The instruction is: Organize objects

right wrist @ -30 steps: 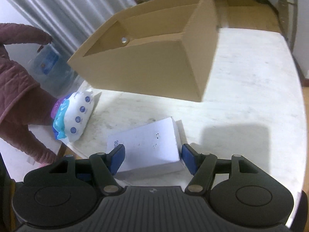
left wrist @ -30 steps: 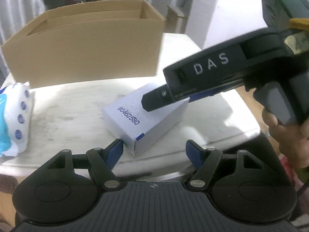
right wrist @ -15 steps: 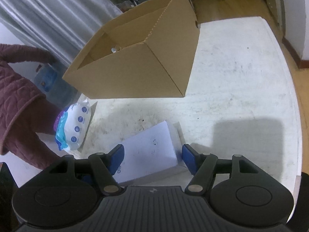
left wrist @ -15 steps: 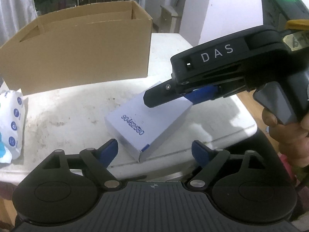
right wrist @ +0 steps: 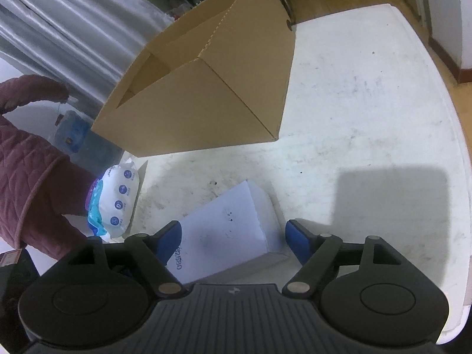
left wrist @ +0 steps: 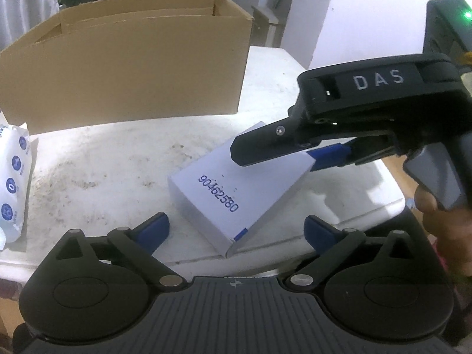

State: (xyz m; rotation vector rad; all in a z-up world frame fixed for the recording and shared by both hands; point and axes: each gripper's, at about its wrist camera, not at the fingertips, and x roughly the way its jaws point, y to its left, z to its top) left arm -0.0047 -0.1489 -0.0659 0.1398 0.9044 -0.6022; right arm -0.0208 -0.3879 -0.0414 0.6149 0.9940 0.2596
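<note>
White and stained, the table [right wrist: 368,94] is occupied by a cardboard box [right wrist: 206,97] in the upper frame. Below centre, a white carton [right wrist: 233,230] lies between the just-widened, non-touching fingers of the right gripper [right wrist: 233,240]; the left gripper [left wrist: 236,230] is likewise spread.

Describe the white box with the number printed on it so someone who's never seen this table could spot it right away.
Start at the big open cardboard box standing on the white table. In front of it, near the table's edge, lies a flat white box, between a wet-wipes pack and the bare side of the table. Only it has blue digits printed across its top.
</note>
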